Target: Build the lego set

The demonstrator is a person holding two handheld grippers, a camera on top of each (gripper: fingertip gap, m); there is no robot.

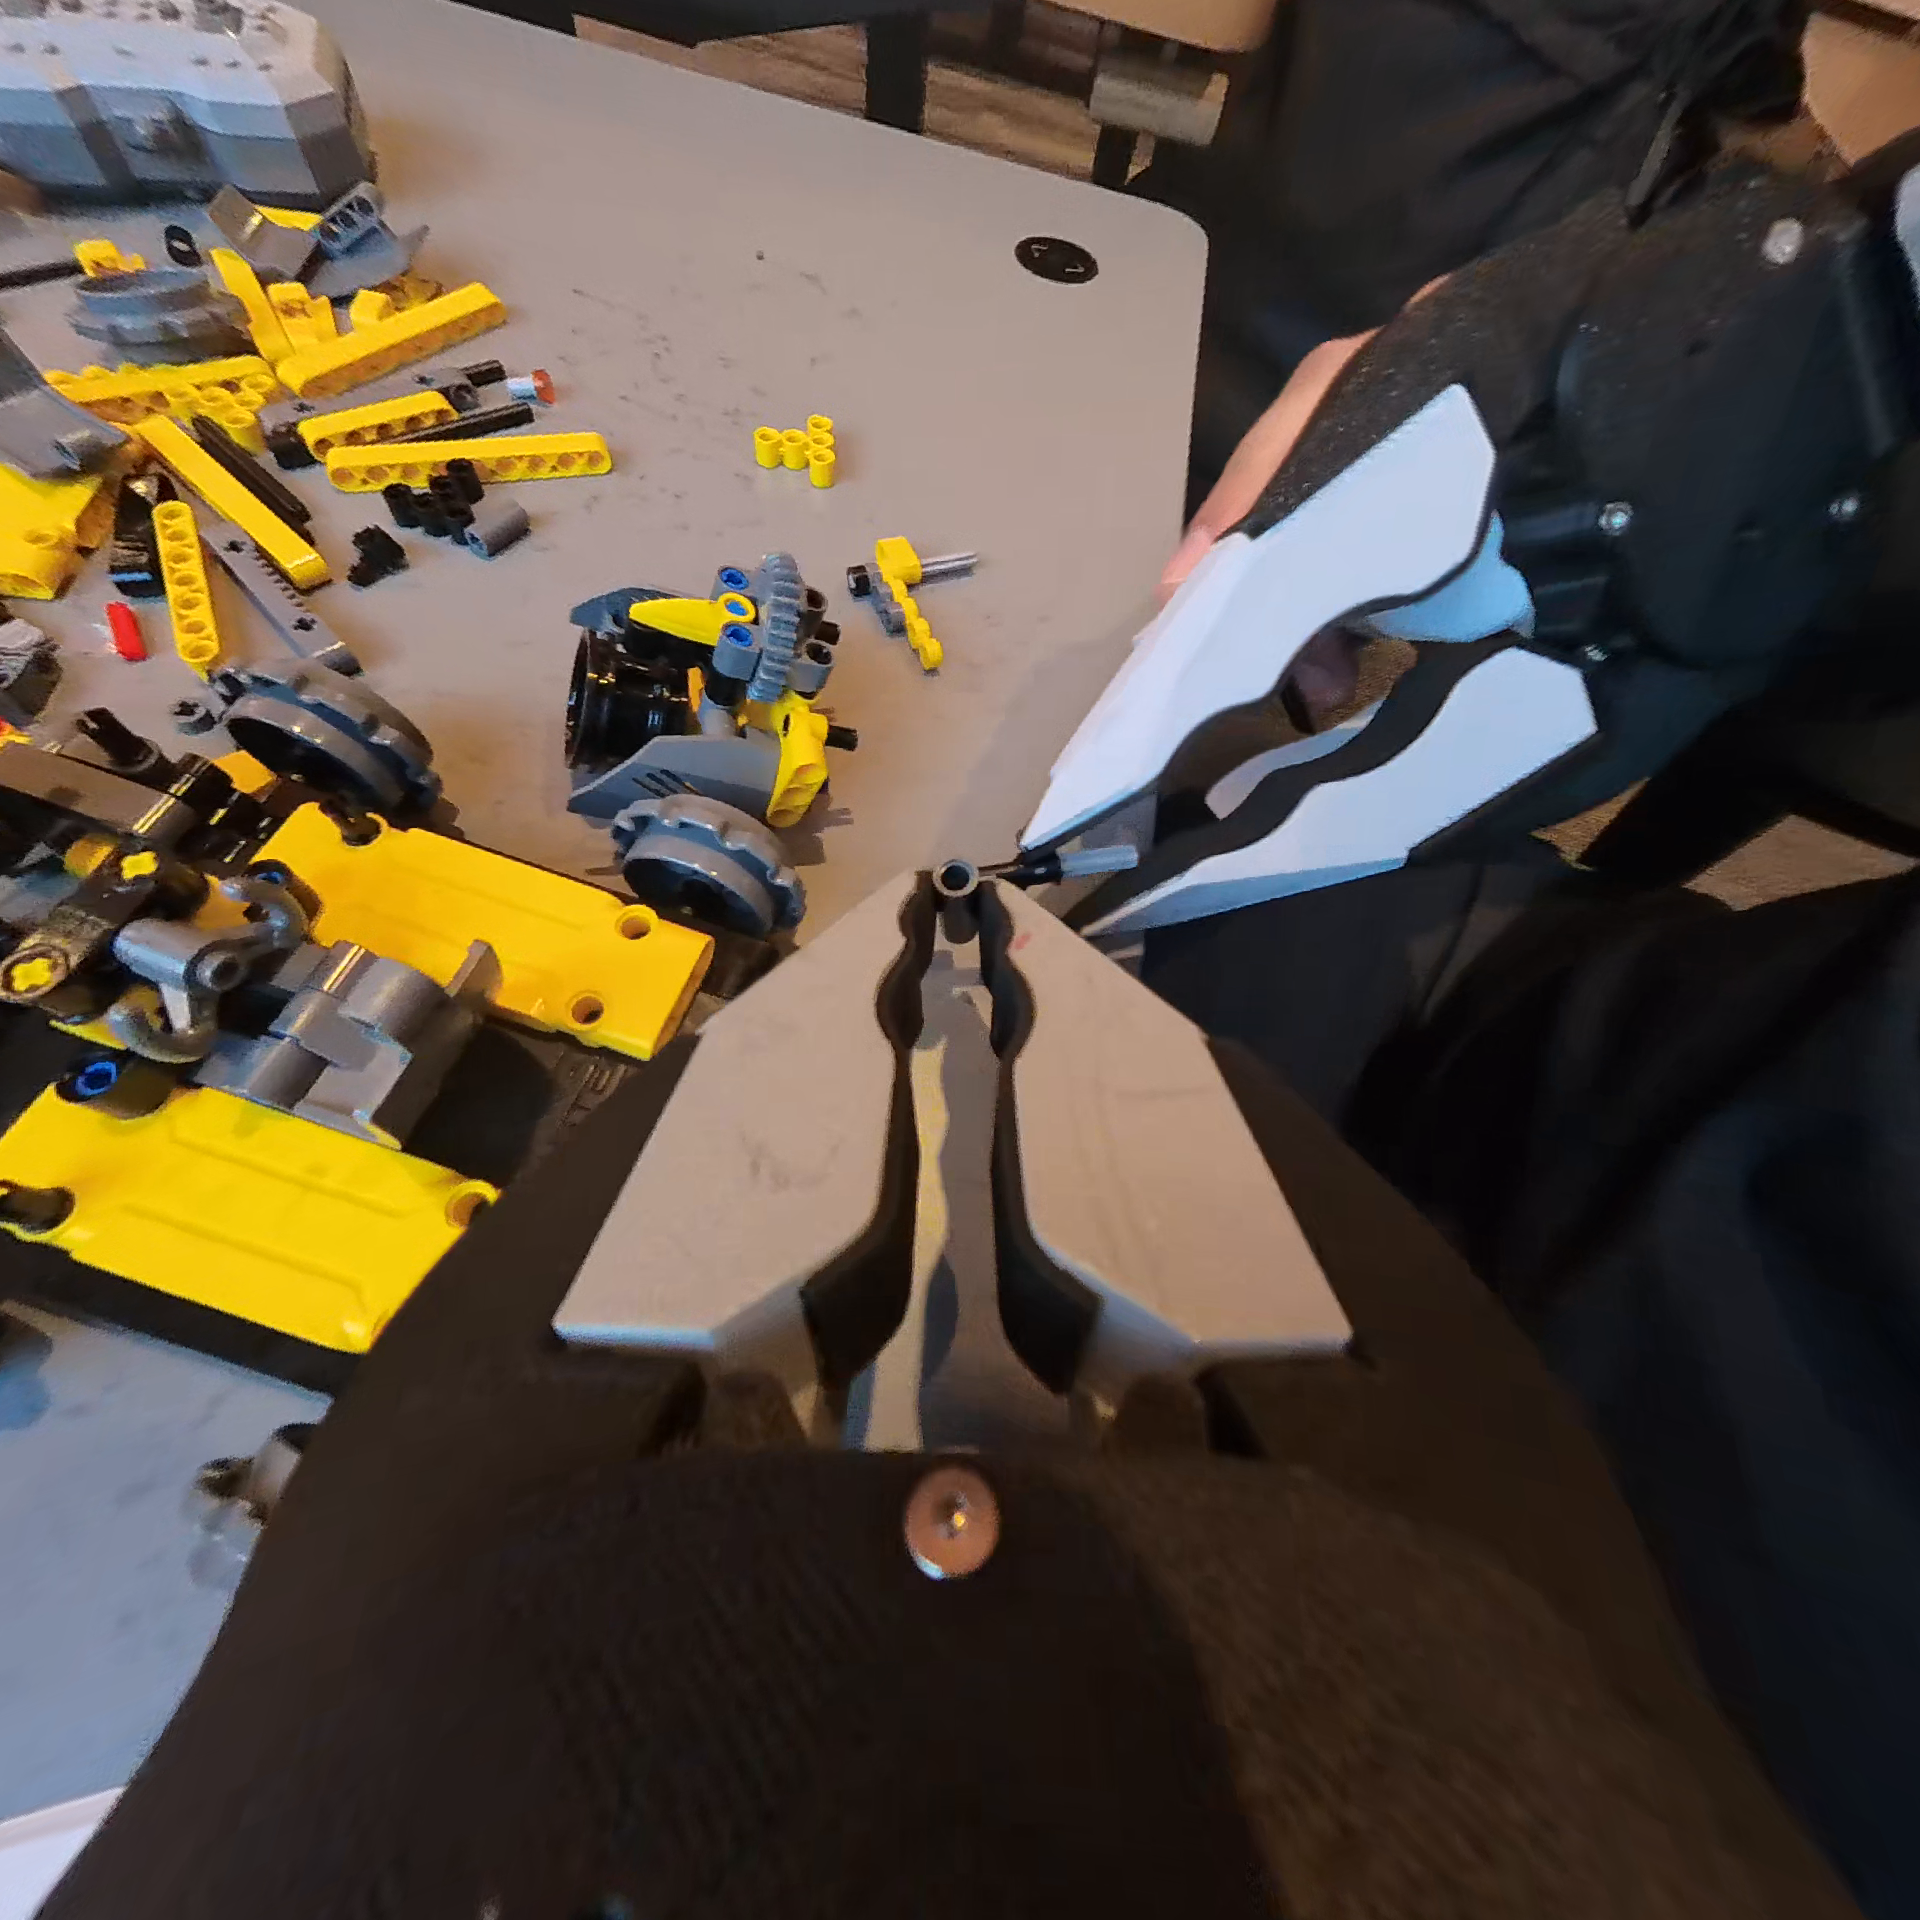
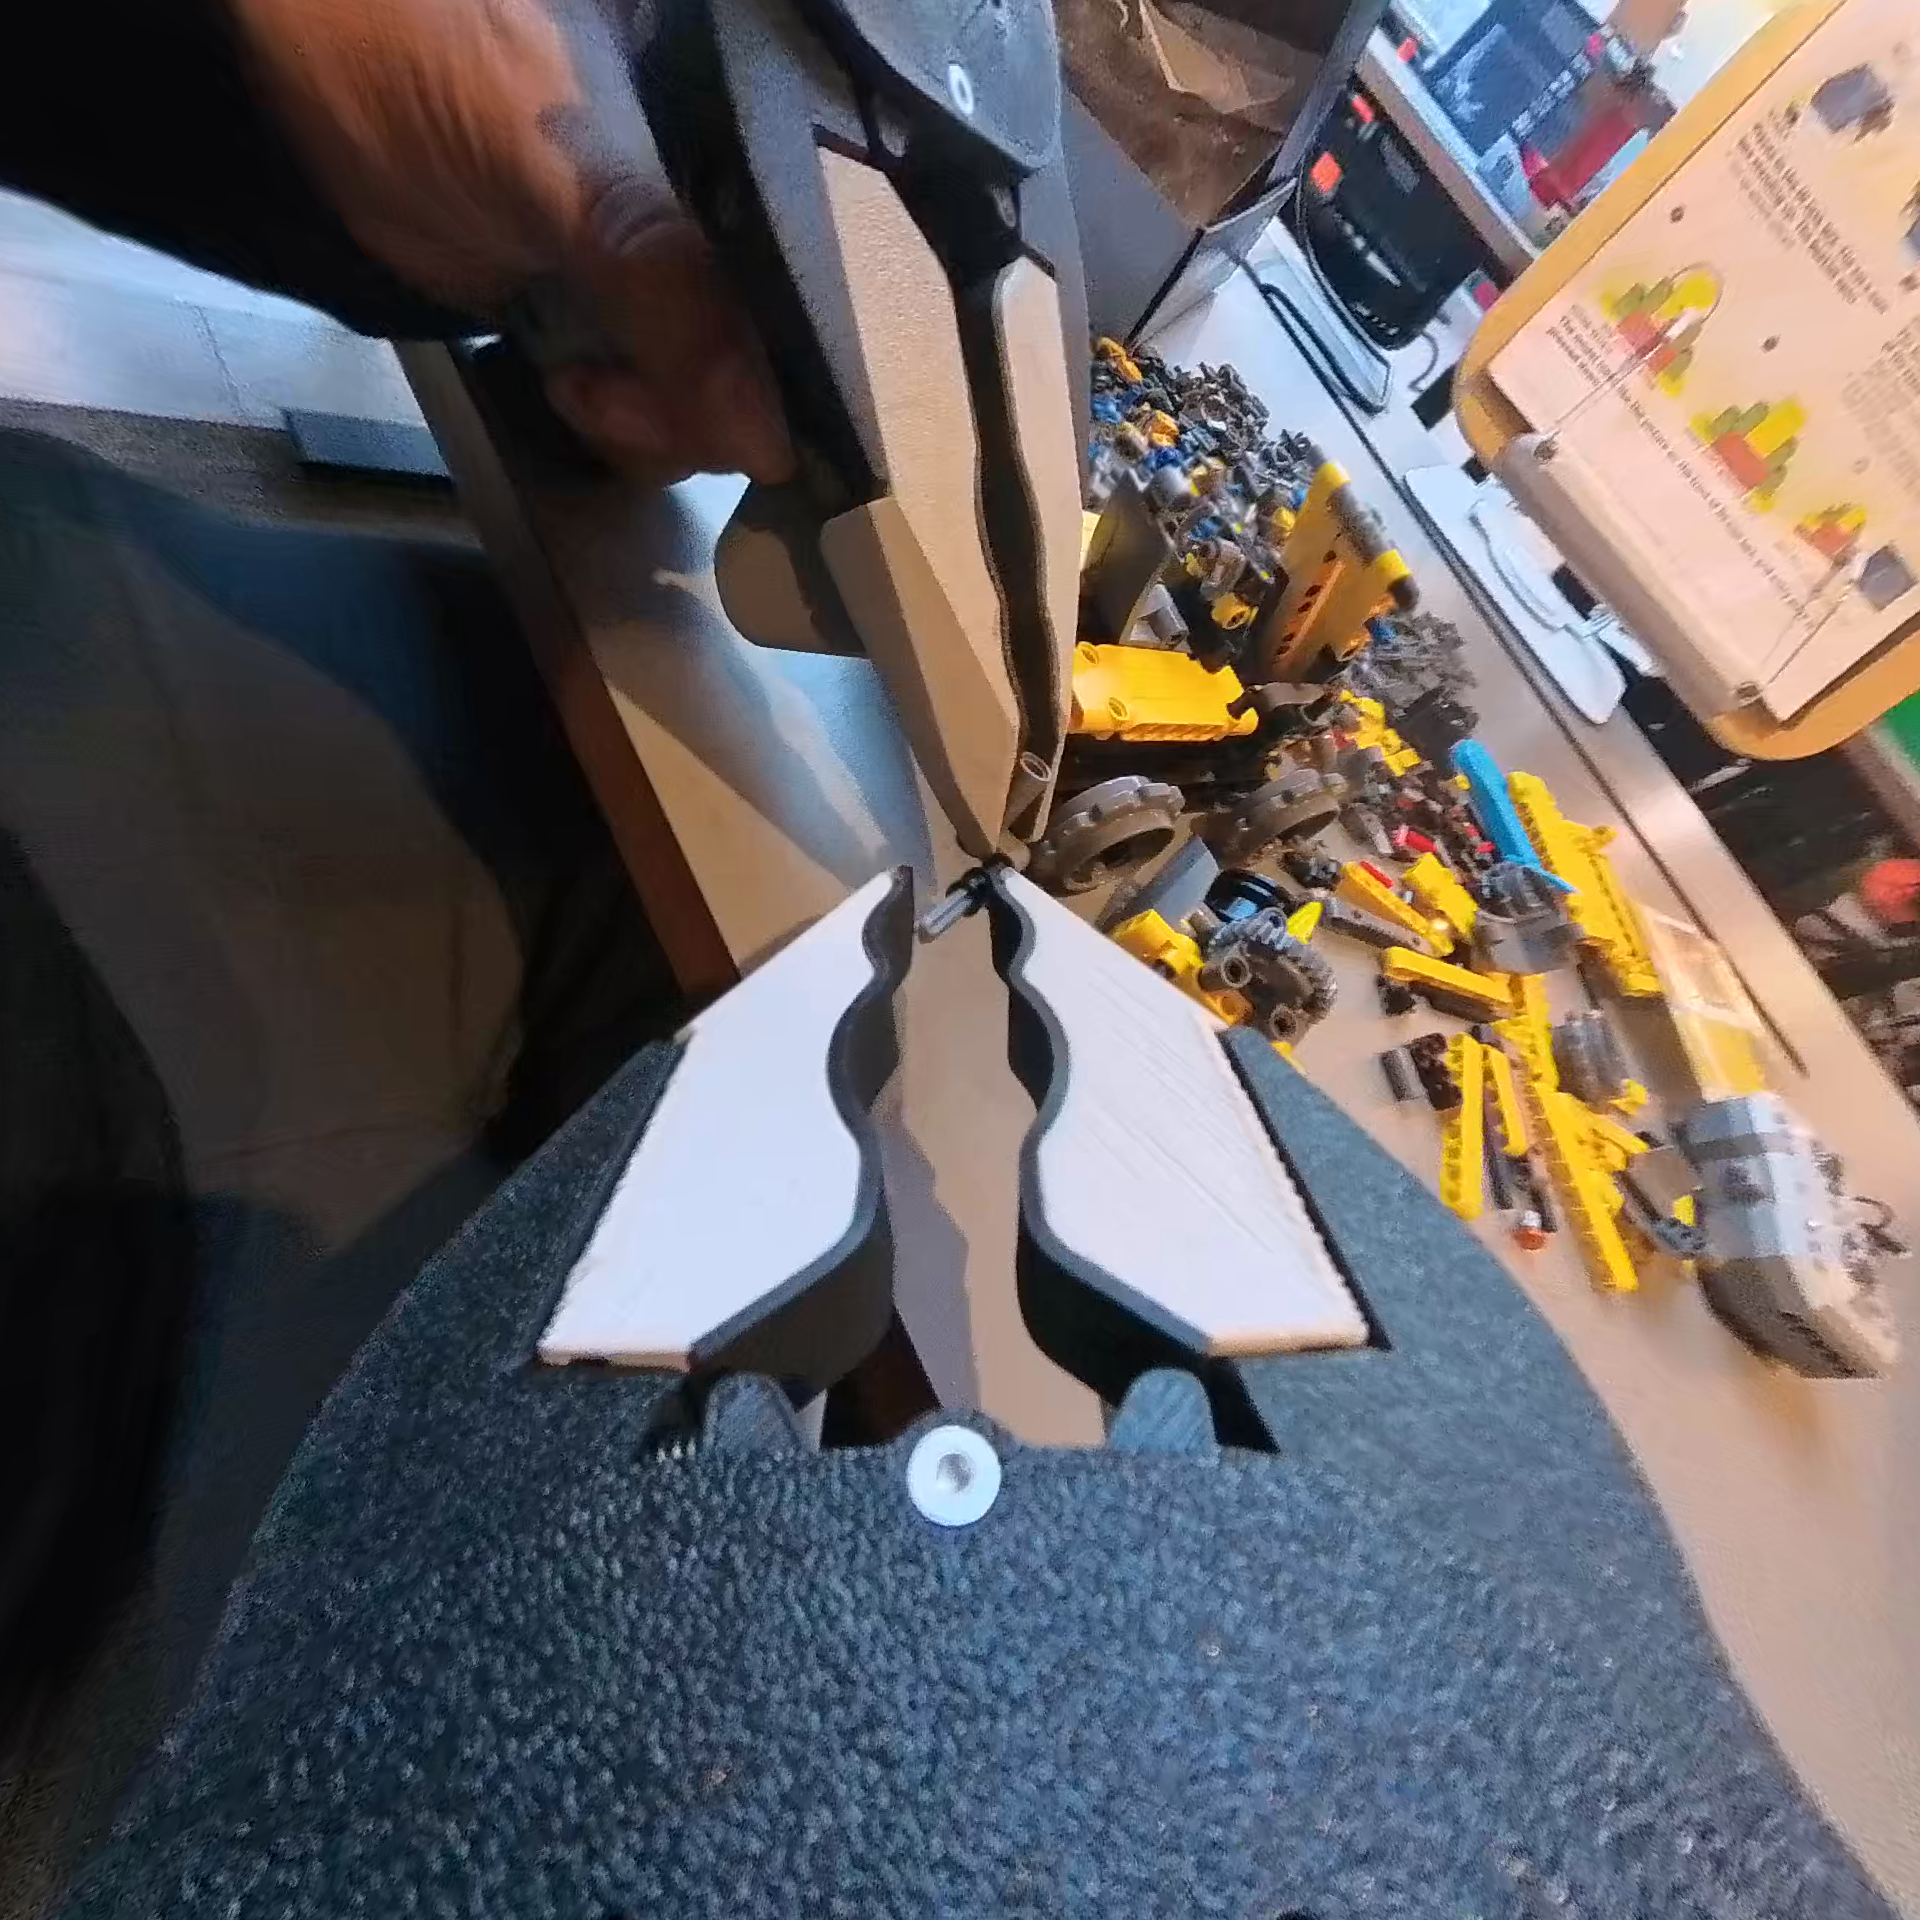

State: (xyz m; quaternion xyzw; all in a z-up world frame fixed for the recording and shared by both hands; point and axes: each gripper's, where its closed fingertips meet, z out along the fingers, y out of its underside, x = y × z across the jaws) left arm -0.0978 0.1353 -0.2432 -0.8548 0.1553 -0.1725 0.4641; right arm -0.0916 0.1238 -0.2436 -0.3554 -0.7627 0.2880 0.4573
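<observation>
Your left claw is clenched on a small grey tube-shaped connector, its open bore facing up at the fingertips, just off the counter edge. Your right claw comes in from about 2 o'clock in the left wrist view, pinched tight on a thin black pin with a grey end. The two parts sit tip to tip, touching or nearly so; whether the pin has entered the tube you cannot tell from either view.

On the counter, at about 10 o'clock from the left claw, lies a small grey-and-yellow gear assembly, with a large yellow-panelled model at 9 o'clock and loose yellow beams scattered farther off. Those pieces lie separate, unjoined.
</observation>
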